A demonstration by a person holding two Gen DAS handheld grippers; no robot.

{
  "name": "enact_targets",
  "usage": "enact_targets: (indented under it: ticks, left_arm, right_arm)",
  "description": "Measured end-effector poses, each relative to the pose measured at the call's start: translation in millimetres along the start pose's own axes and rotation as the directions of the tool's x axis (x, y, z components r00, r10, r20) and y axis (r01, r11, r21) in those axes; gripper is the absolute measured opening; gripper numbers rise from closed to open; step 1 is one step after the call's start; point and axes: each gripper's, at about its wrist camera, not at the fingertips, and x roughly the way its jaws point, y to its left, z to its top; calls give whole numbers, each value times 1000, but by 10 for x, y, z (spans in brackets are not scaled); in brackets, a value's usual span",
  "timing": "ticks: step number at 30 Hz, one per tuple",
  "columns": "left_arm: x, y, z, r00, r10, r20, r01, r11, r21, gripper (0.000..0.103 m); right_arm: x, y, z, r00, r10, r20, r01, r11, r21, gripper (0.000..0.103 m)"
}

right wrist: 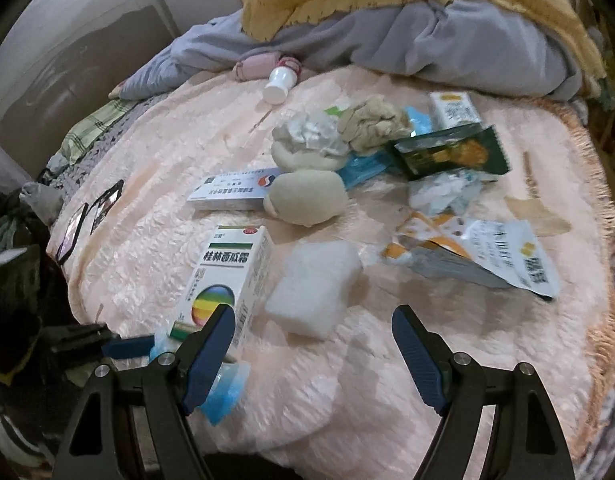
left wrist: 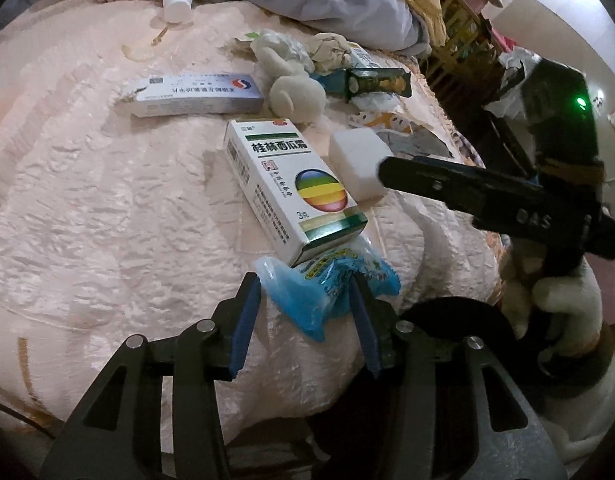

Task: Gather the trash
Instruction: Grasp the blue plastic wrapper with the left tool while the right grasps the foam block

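Covering the bed, a pink blanket [right wrist: 387, 380]; trash scattered, seemingly wrappers.

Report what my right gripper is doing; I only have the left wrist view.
Observer: The right gripper is open and holds nothing. The white foam block lies just ahead of its fingertips.
Operator: Name what lies right of that block.
Observer: A torn white and orange packet, its printed flap spread open, apart from the block.
Operator: Check the far left edge.
Observer: Two dark glossy flat rectangles lie on the pink blanket there. I cannot tell what they are.
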Motion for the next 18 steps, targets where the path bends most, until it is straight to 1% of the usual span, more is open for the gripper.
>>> enact_targets:
  ticks: [2, 4, 5, 6, 8, 9, 13, 15, 18]
  left_arm:
    - [14, 21, -3, 1000, -21, -4, 21, 1000, -10, 43]
    - [14, 29, -3, 999, -46, 5, 46, 999, -12, 32]
    - [16, 25, -2, 999, -47, 5, 48, 999, -8, 30]
    - [15, 15, -2, 999, -46, 6, 46, 999, 0, 27]
    - [1, -9, -3, 999, -32, 2, 32, 999, 18, 23]
    - [-15, -10, -7, 999, -32, 0, 32, 999, 23, 22]
    - [-135, 25, -22, 1000, -23, -13, 23, 999, 33, 21]
    - [-232, 55, -41, 1000, -26, -18, 26, 999, 33, 21]
    - [-405, 63, -60, 1000, -4, -5, 4, 999, 49, 21]
  right_arm:
    - [91, 16, 53, 1000, 0, -20, 0, 1000, -2, 79]
    - [170, 33, 105, 999, -17, -38, 17, 1000, -9, 79]
    - [194, 31, 127, 999, -25, -41, 25, 1000, -12, 78]
    - [218, 29, 144, 998, -33, -45, 33, 999, -16, 75]
    - [257, 19, 153, 998, -38, -54, 37, 999, -24, 45]
    - [269, 15, 144, 998, -34, -60, 33, 999, -26, 42]
    - [118, 26, 54, 999, -31, -27, 29, 999, -43, 39]
    - [-37, 64, -13, 1000, -13, -4, 13, 998, -64, 39]
    - [-263, 86, -104, 999, 16, 32, -14, 998, -66, 39]
